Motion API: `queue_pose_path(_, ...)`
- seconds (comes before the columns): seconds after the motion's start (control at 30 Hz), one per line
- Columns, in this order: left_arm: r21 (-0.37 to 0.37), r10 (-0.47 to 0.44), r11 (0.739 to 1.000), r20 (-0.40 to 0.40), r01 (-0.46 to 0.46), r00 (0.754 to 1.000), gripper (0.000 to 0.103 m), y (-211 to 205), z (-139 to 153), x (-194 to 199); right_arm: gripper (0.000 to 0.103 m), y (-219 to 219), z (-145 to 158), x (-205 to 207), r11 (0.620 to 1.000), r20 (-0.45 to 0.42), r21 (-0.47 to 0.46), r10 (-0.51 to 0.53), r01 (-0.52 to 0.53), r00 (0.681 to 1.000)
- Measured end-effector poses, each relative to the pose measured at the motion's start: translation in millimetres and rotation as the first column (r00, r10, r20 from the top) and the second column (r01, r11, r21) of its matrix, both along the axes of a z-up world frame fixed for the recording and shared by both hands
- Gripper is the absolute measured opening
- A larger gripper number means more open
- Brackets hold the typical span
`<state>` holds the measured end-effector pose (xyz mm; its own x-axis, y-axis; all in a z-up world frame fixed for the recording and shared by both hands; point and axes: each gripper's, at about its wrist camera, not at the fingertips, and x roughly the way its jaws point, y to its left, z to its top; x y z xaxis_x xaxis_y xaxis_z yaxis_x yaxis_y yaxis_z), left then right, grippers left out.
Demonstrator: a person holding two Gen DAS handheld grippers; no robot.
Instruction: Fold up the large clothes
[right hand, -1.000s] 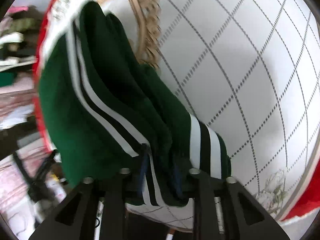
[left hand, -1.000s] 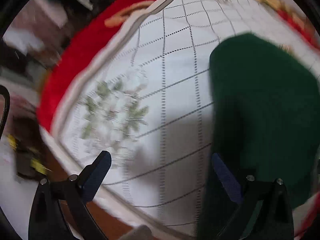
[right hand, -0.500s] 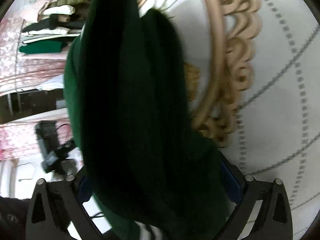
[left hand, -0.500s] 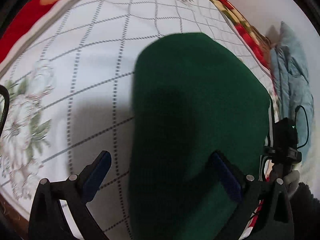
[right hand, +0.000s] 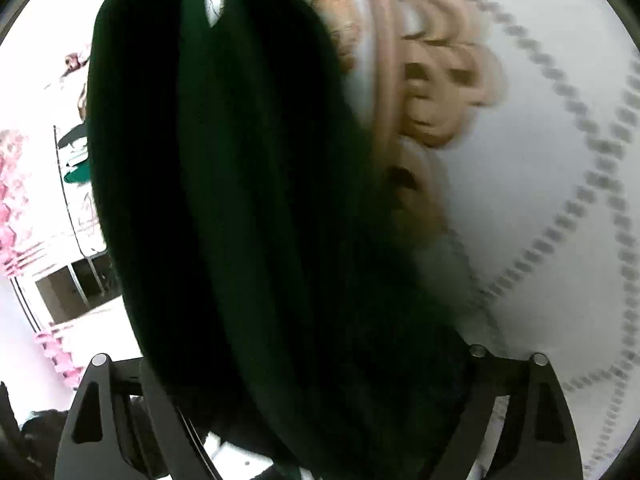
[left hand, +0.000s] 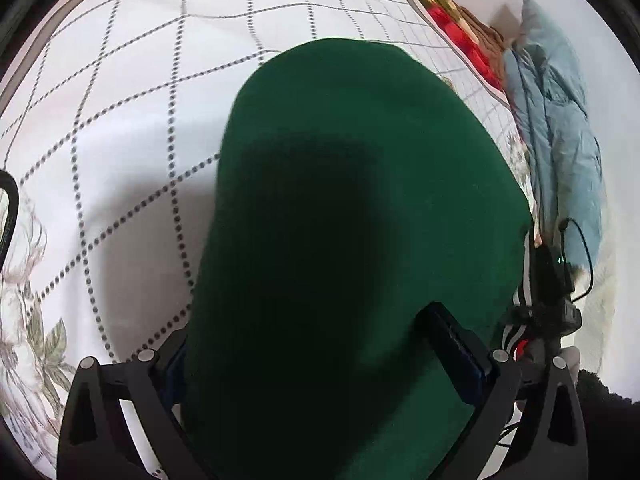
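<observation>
Left wrist view: garment [left hand: 360,220] runs from 6 toward 12 o'clock, flat on quilt [left hand: 120,140].
Left gripper [left hand: 320,364]: spread wide, garment between its jaws; grip unclear.
Right gripper [right hand: 308,380]: jaws opening, thick folds between.
Around: blue jacket [left hand: 560,128] at 2 o'clock.
Texture: dark green knit, rounded fold; quilt white, dotted grid.

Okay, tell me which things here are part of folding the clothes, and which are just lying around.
Part of the job:
- green garment, lying between the fingers of both grippers
- left gripper
- right gripper, jaws opening
- white checked bedspread under it

Lying about:
- blue quilted jacket
- black device with a cable
- stacked clothes in the background
</observation>
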<state>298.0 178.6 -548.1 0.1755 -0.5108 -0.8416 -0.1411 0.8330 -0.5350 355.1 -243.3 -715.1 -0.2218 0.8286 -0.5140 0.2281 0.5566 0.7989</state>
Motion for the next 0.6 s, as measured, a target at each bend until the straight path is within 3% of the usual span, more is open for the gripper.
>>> queue_pose_path(0.07, 0.031, -0.010, 0.999, 0.015, 0.010, 1.000, 0.102, -4.0, 5.4, 1.0, 0.081, 8.1, 5.2, 1.2, 0.999, 0.014, -0.022, -0.028, 0.028, 1.000)
queue_pose_path(0.13, 0.059, -0.039, 0.998, 0.030, 0.037, 0.999, 0.100, -6.7, 13.0, 7.6, 0.061, 7.7, 13.2, 2.6, 0.996, 0.015, -0.031, -0.082, 0.082, 0.997)
queue_pose_path(0.23, 0.056, -0.071, 0.996, 0.055, 0.068, 0.996, 0.096, -5.3, 28.1, 18.9, 0.052, 7.6, 36.1, 6.3, 0.992, 0.046, -0.035, -0.121, 0.122, 0.992)
queue_pose_path(0.43, 0.068, -0.138, 0.989, 0.115, 0.131, 0.984, 0.095, -6.8, 62.3, 45.0, 0.050, -1.4, 87.0, 28.4, 0.983, 0.089, -0.033, -0.177, 0.180, 0.980)
queue_pose_path(0.6, 0.086, -0.164, 0.985, 0.172, 0.152, 0.971, 0.095, -11.3, 96.6, 94.7, 0.050, -44.6, 133.4, 82.2, 0.976, 0.128, -0.004, -0.214, 0.217, 0.968)
